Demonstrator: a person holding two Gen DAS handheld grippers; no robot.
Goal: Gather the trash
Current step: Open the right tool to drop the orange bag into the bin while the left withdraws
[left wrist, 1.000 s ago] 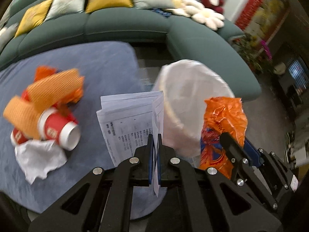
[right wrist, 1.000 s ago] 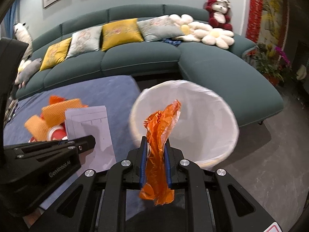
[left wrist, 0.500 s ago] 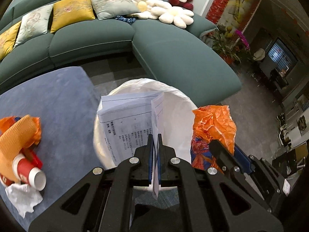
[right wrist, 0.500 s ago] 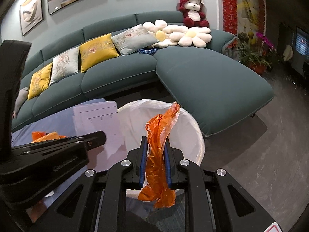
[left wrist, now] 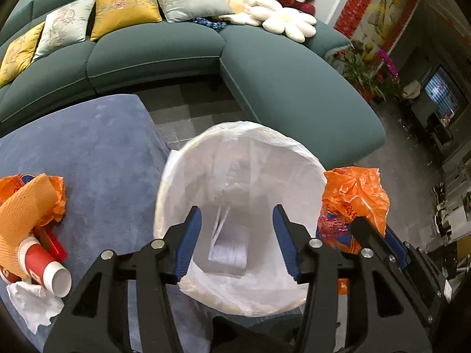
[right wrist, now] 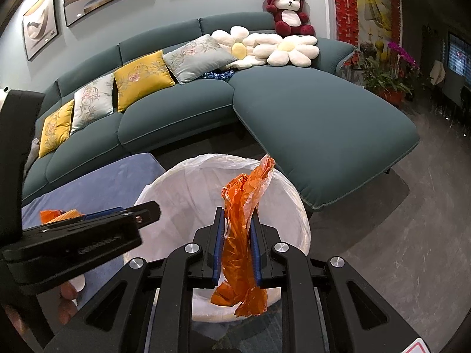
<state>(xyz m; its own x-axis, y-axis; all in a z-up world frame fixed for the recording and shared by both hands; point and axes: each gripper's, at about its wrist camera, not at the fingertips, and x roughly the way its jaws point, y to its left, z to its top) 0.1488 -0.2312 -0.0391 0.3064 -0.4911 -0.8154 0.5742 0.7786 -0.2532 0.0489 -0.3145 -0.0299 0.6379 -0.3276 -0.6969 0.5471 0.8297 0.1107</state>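
The left gripper [left wrist: 237, 236] is opening with nothing between its jaws, hanging over the round white-lined bin [left wrist: 188, 158]; folded printed paper [left wrist: 229, 248] is lying inside. The right gripper [right wrist: 237, 245] is clenching a crinkled orange plastic wrapper [right wrist: 240, 235] above the bin's near rim.

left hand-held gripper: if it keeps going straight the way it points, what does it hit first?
Probably the folded paper lying inside the white-lined trash bin. The left hand-held gripper is opening, nothing between its pads, aimed into the bin mouth. Depth is unclear.
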